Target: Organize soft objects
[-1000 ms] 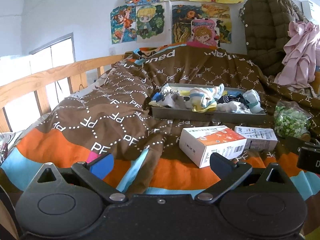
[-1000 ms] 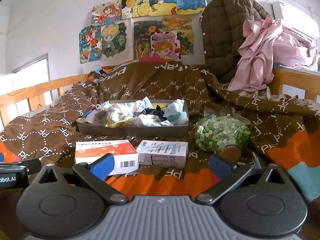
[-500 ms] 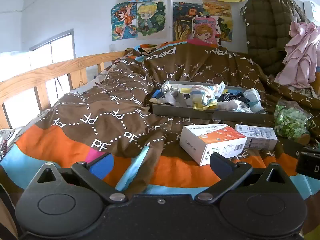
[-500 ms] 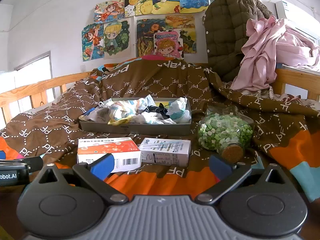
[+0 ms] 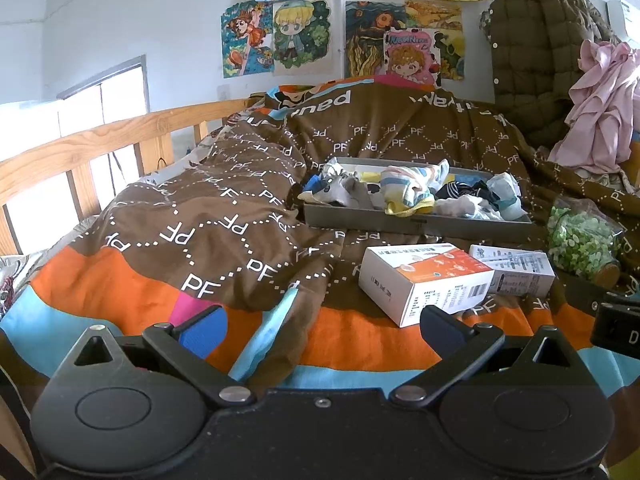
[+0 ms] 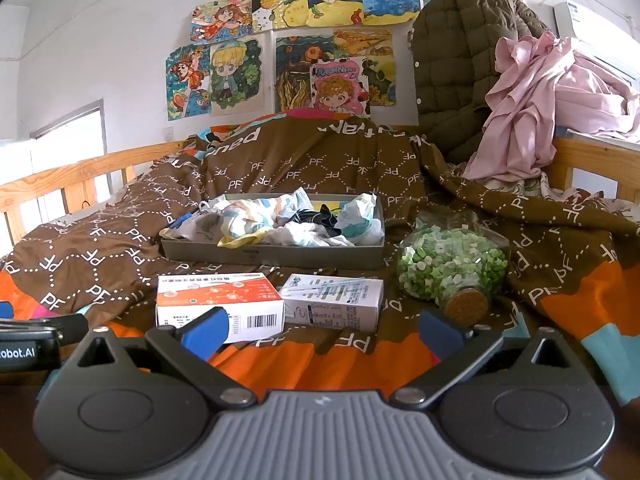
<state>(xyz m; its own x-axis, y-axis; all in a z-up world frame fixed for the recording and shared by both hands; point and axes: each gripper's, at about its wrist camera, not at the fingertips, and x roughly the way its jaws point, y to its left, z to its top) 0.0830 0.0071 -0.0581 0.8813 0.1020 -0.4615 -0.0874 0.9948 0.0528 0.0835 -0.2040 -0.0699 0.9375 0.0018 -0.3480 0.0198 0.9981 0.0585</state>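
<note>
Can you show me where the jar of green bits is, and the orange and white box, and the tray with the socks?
Jar of green bits (image 6: 454, 264): right wrist view, on its glass belly.
Orange and white box (image 6: 218, 300): right wrist view, on its orange top.
Grey tray (image 6: 272, 255): right wrist view, on its front wall.

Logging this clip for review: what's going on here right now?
Nothing is being handled yet. Both tools, left and right, hang open and empty above the brown patterned quilt. Ahead lies a shallow grey tray heaped with small crumpled garments, with two cardboard boxes and a cork-stoppered jar of green pieces in front.
</note>
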